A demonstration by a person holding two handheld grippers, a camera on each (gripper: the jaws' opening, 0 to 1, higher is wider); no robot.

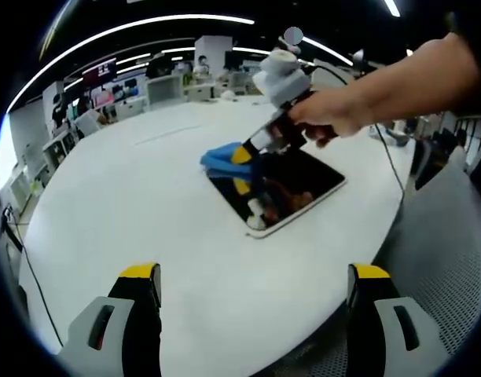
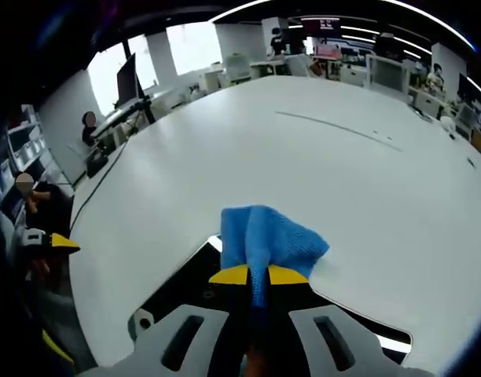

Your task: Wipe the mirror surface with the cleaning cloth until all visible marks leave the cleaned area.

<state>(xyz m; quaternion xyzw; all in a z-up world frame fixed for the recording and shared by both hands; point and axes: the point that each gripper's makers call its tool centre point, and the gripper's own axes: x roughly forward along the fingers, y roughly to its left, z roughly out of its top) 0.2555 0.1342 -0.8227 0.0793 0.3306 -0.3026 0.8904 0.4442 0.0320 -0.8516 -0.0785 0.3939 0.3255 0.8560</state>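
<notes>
White round worktop (image 1: 130, 204) noted, carrying a dark rectangular mirror (image 1: 291, 188) with a pale rim, lying flat toward the worktop's far right part in the left gripper view. Right gripper (image 1: 242, 154) seen there from the right, held in a person's hand (image 1: 335, 110), angled down onto the mirror's far left corner. Blue cleaning cloth (image 1: 221, 161) bunched at that corner, partly on the glass and partly over the rim onto the worktop. In the right gripper view, right gripper (image 2: 258, 276) with yellow-tipped jaws pressed together, pinching the cleaning cloth (image 2: 268, 236); cloth fanned out just ahead of the tips, resting at the mirror (image 2: 185, 287) edge, dark glass directly beneath the jaws, white worktop (image 2: 303, 157) beyond. Reflections of the gripper and cloth visible in the glass; marks on the surface too small to tell. Left gripper (image 1: 252, 294) held low at the near worktop edge, jaws spread wide, nothing between them, well apart from the mirror and cloth. Black cable (image 1: 390, 169) trailing across the worktop past the mirror's right side. Office desks and screens in the background.
</notes>
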